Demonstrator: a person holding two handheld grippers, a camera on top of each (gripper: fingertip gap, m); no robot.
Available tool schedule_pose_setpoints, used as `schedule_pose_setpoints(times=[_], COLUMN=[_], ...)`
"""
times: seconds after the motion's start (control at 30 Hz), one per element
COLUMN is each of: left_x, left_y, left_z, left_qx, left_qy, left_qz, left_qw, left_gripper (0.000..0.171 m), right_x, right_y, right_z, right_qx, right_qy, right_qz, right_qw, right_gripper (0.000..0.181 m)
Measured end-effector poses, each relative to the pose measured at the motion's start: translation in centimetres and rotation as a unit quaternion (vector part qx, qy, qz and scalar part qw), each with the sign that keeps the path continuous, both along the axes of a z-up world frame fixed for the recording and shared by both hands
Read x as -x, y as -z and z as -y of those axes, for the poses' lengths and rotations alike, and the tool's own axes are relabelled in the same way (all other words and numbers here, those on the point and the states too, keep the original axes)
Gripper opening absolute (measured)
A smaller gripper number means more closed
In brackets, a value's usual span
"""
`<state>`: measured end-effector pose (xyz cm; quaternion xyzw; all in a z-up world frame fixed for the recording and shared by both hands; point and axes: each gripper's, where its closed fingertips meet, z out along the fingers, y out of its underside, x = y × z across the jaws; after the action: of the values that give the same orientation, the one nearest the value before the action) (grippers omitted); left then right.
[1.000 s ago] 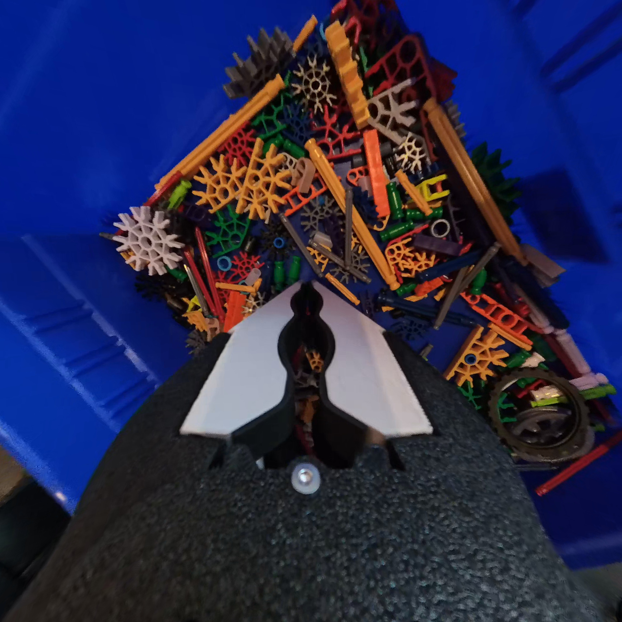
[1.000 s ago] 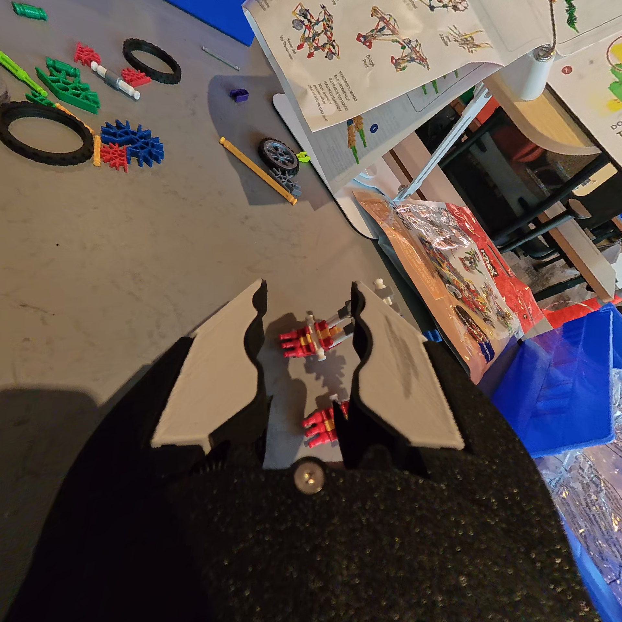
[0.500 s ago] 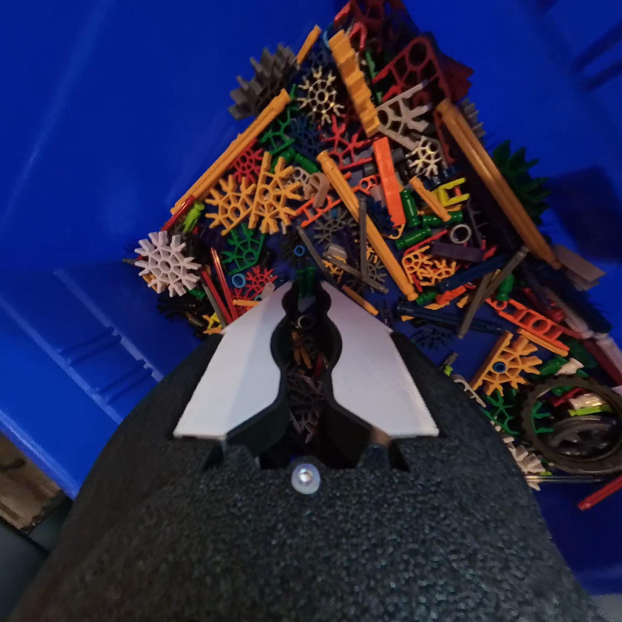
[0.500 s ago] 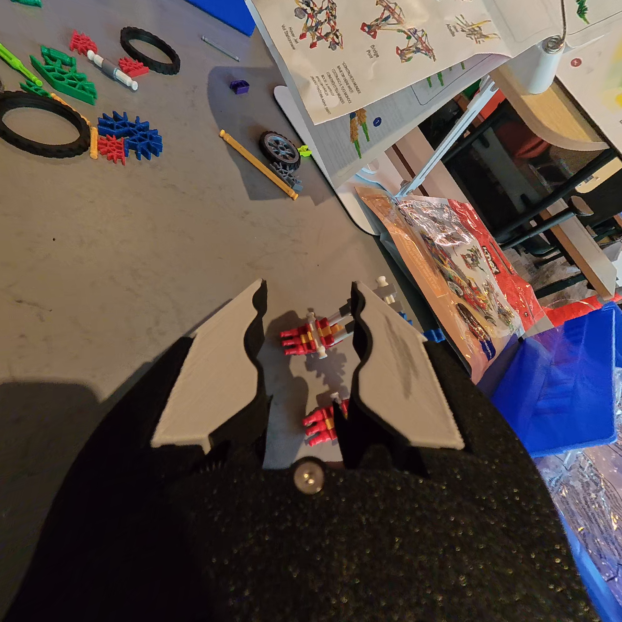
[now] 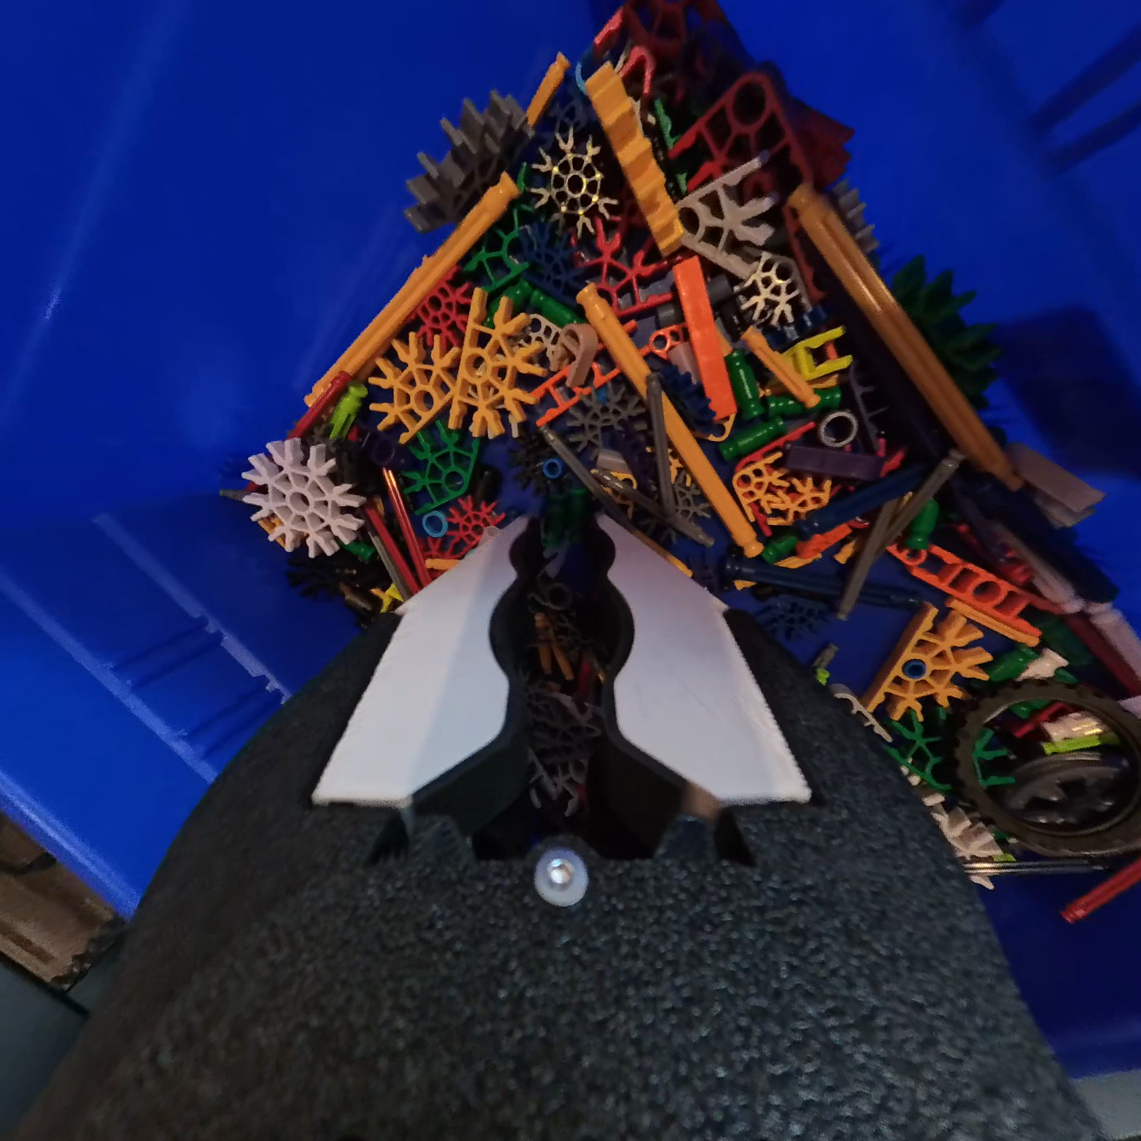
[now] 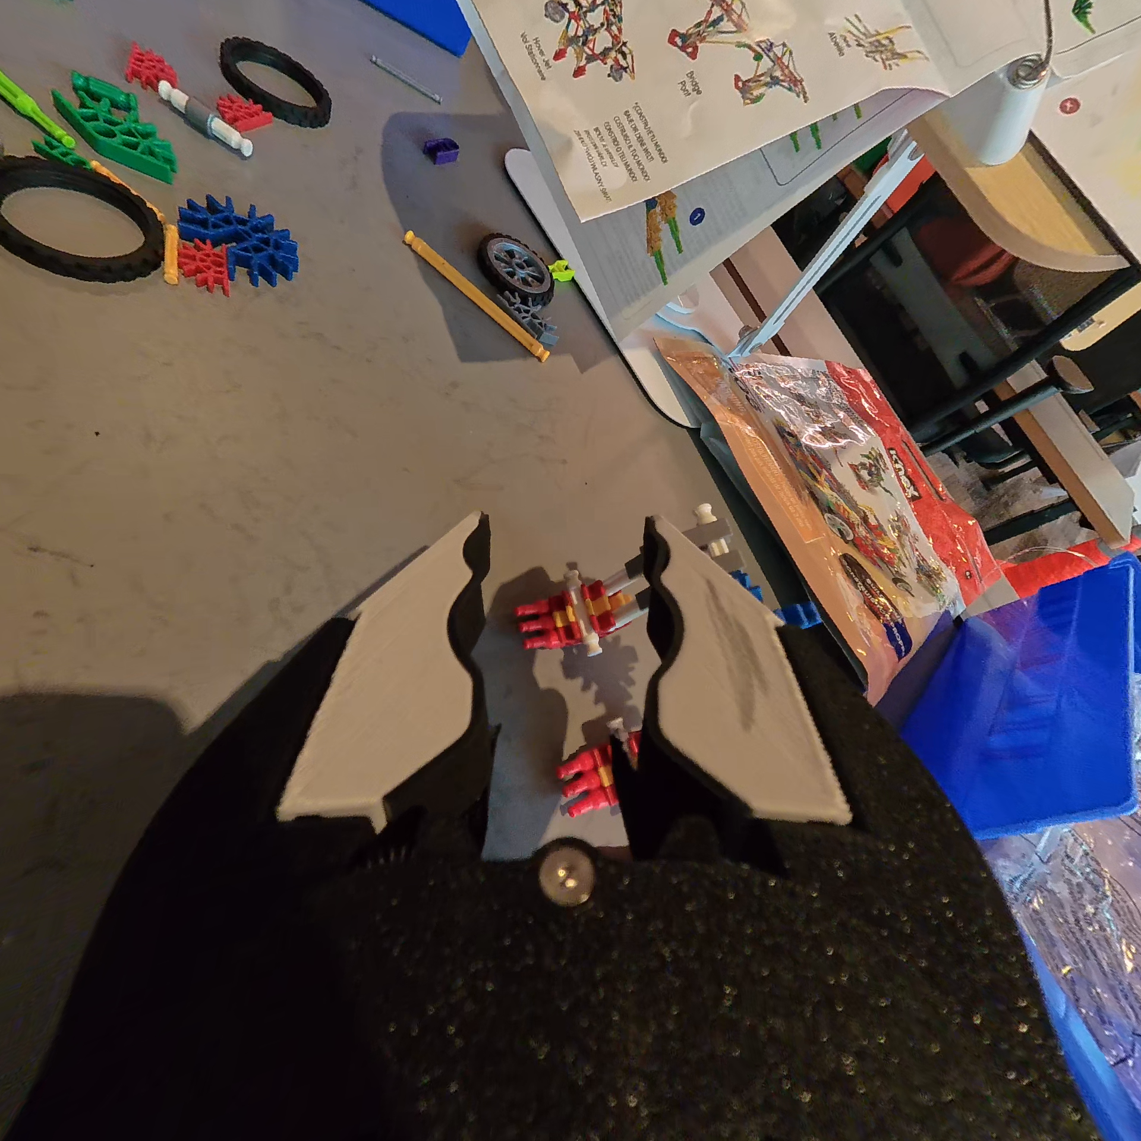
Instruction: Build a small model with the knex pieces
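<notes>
My left gripper (image 5: 563,525) is inside a blue bin (image 5: 185,247), just above a pile of mixed construction-toy rods and connectors (image 5: 617,370). Its jaws stand slightly apart and hold nothing; small green rods (image 5: 571,506) lie right at the tips. My right gripper (image 6: 566,525) is open and empty above a grey table (image 6: 247,463). Between its fingers lies a small red, yellow and white assembly (image 6: 574,611), with a second like it (image 6: 586,784) closer to the gripper's base.
In the bin lie a white snowflake connector (image 5: 302,494) and a black tyred wheel (image 5: 1049,784). On the table are black tyres (image 6: 74,222), blue connectors (image 6: 241,238), a yellow rod (image 6: 475,296), a small wheel (image 6: 515,271), instruction sheets (image 6: 679,92), a plastic bag (image 6: 833,494) and another blue bin (image 6: 1037,697).
My left gripper's jaws have parted from nearly shut, and it has shifted slightly over the pile. The right gripper has hardly moved.
</notes>
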<state>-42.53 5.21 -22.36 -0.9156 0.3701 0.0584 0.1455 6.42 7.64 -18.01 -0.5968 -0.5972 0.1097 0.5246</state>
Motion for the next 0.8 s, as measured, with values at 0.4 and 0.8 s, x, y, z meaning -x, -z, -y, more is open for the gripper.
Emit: schedule_pose_setpoints(times=[0.4, 0.8], left_x=[-0.12, -0.32], left_y=[-0.23, -0.03], left_z=[0.16, -0.45], left_qx=[-0.024, -0.019], left_qy=[-0.005, -0.013], left_qz=[0.006, 0.02], left_qw=[1.0, 1.0], left_gripper=[0.0, 0.011], right_x=[-0.01, -0.05], right_y=[-0.06, 0.1], right_z=[0.01, -0.07], right_qx=[-0.002, 0.0], right_qy=[0.0, 0.002], right_qz=[0.0, 0.002], right_qw=[1.0, 1.0], right_gripper=[0.049, 0.049])
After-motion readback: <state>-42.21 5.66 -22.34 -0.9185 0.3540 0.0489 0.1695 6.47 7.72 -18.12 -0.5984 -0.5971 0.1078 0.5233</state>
